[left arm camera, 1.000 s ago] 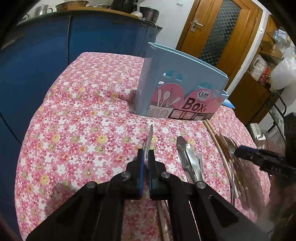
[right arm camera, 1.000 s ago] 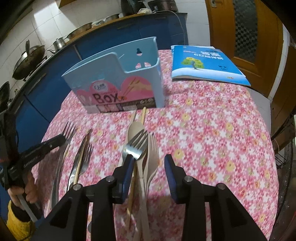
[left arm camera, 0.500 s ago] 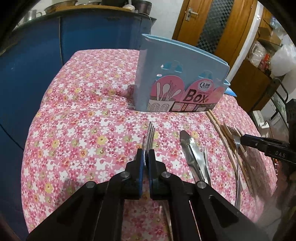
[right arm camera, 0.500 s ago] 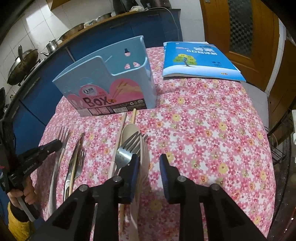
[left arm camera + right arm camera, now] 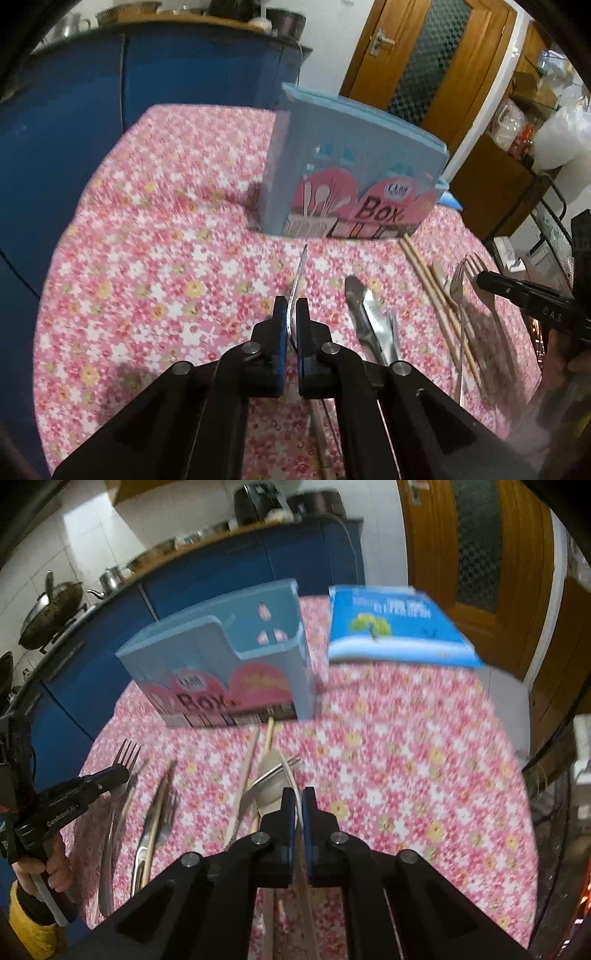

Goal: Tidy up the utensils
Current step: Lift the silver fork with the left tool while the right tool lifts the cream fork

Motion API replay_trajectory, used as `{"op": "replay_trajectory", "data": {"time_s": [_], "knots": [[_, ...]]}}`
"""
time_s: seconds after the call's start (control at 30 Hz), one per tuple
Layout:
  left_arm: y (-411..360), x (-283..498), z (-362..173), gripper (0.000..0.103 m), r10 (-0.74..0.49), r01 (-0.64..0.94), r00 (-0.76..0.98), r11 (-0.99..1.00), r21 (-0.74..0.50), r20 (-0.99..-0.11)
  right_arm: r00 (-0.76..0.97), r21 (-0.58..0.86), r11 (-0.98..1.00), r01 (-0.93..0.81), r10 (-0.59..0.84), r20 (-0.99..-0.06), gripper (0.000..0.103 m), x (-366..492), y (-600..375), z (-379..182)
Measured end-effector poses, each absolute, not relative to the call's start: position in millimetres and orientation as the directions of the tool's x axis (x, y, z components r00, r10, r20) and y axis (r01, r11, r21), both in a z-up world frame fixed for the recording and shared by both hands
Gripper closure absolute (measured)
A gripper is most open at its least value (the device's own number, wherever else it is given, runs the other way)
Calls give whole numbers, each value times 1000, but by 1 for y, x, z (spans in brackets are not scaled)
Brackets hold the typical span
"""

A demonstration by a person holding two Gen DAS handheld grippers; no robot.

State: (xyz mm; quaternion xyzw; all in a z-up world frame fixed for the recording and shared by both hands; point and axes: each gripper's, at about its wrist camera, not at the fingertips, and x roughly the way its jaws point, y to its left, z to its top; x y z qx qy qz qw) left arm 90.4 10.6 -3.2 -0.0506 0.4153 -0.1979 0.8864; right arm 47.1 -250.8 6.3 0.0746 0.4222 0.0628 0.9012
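The left gripper pinches a metal fork tight. The right gripper squeezes a pale utensil. Both point at the blue box.

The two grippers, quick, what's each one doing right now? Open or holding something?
Left gripper: shut on a metal fork, seen edge-on.
Right gripper: shut on a pale utensil, probably a spoon; the picture is blurred.
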Motion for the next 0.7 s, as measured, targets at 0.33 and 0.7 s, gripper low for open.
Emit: {"op": "replay_trajectory", "data": {"time_s": [0.33,0.7], "knots": [[11,69,38,102,-370,318,701,927,-197,-609,672,86,990,-108,137,-728,98,40,-229,23],[12,67,45,103,-385,319,706,922,-219,-594,542,-5,987,-158,83,-836,98,21,-230,-15]]}}
